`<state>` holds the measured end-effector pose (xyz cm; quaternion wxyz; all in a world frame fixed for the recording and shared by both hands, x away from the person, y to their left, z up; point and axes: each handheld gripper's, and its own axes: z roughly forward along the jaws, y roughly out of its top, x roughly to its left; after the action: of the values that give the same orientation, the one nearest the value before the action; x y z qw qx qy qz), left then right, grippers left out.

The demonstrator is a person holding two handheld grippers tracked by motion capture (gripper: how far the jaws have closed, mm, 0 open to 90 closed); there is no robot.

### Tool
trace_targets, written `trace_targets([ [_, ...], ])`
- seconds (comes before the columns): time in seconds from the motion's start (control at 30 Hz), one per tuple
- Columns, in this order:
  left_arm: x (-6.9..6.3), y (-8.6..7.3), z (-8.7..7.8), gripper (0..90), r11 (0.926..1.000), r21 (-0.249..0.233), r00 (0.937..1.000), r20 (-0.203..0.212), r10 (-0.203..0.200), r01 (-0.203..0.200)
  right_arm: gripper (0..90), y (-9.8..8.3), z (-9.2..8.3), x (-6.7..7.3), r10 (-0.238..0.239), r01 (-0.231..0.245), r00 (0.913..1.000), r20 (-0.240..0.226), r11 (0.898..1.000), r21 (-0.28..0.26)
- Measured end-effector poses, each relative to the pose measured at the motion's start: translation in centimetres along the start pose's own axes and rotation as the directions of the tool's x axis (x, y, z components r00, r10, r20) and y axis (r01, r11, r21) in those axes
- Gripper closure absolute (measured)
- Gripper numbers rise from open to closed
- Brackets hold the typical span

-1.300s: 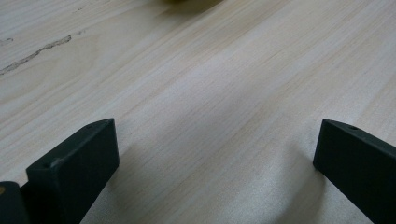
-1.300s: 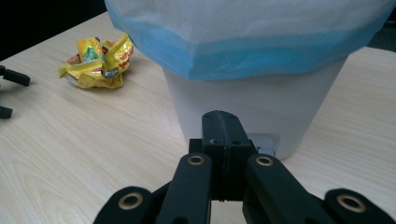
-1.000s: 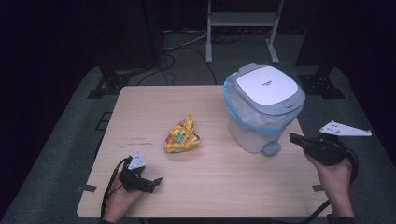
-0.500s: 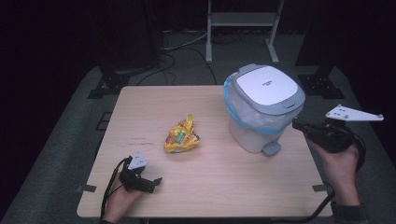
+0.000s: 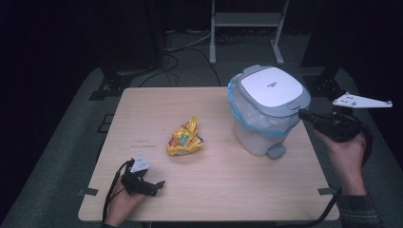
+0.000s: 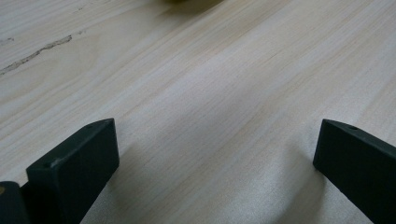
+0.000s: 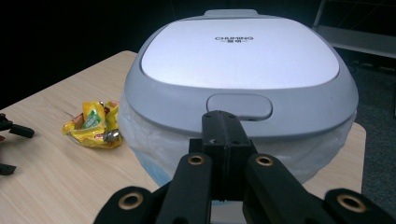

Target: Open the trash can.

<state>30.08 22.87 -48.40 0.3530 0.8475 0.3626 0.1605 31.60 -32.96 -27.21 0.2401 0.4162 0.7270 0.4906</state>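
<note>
Bin (image 5: 268,109) lid latch just ahead of closed right claw (image 5: 302,113), apart

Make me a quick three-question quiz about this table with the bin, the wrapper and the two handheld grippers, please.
1. True or false: the bin's lid is closed.
2. What lies between the left gripper and the bin? A) a crumpled yellow wrapper B) a mug C) a sponge
3. Which gripper has its jaws shut, tips close to the lid's front button?

Key: 1 true, the lid sits flat over the blue-edged liner bag. 2 A, the wrapper lies on the table. 3 the right gripper; the left one's jaws stand wide over bare wood.
</note>
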Motion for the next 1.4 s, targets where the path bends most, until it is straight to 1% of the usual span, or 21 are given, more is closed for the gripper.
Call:
trace_targets([
  [0.1,0.0,0.0,0.0,0.0,1.0000,0.000,1.0000,0.000,0.000,0.000,89.9,0.6,0.5,-0.2,-0.007,0.007,1.0000,0.005,1.000,0.009],
  [0.27,0.0,0.0,0.0,0.0,1.0000,0.000,1.0000,0.001,-0.001,0.001,89.9,1.1,0.9,-0.4,-0.005,0.005,1.0000,0.001,1.000,0.002],
  [0.4,0.0,0.0,0.0,0.0,1.0000,0.000,1.0000,0.000,0.000,0.000,89.9,1.4,1.5,-0.6,-0.014,0.013,0.9999,0.002,1.000,0.007],
  [0.43,0.0,0.0,0.0,0.0,1.0000,0.000,1.0000,0.000,0.000,0.000,89.9,1.6,1.7,-0.7,-0.018,0.018,0.9998,-0.005,1.000,0.005],
  [0.63,0.0,0.0,0.0,0.0,1.0000,0.003,1.0000,0.002,0.001,-0.001,89.9,2.0,2.3,-1.0,-0.018,0.018,0.9998,0.007,1.000,0.011],
  [0.87,0.0,0.0,0.0,0.0,1.0000,0.001,1.0000,0.001,0.000,0.000,89.9,2.0,2.5,-1.2,-0.018,0.018,0.9998,0.008,1.000,0.006],
  [0.93,0.0,0.0,0.0,0.0,1.0000,0.000,1.0000,0.000,0.000,0.000,90.0,1.8,2.5,-1.2,-0.018,0.018,0.9998,0.007,1.000,-0.006],
  [1.17,0.0,0.0,0.0,0.0,1.0000,-0.002,1.0000,-0.001,-0.001,0.001,90.0,1.6,2.5,-1.0,-0.026,0.026,0.9995,0.017,1.000,-0.009],
  [1.4,0.0,0.0,0.0,0.0,1.0000,-0.002,1.0000,-0.001,-0.001,0.001,90.0,1.4,2.5,-1.0,-0.021,0.021,0.9997,0.016,1.000,-0.012],
])
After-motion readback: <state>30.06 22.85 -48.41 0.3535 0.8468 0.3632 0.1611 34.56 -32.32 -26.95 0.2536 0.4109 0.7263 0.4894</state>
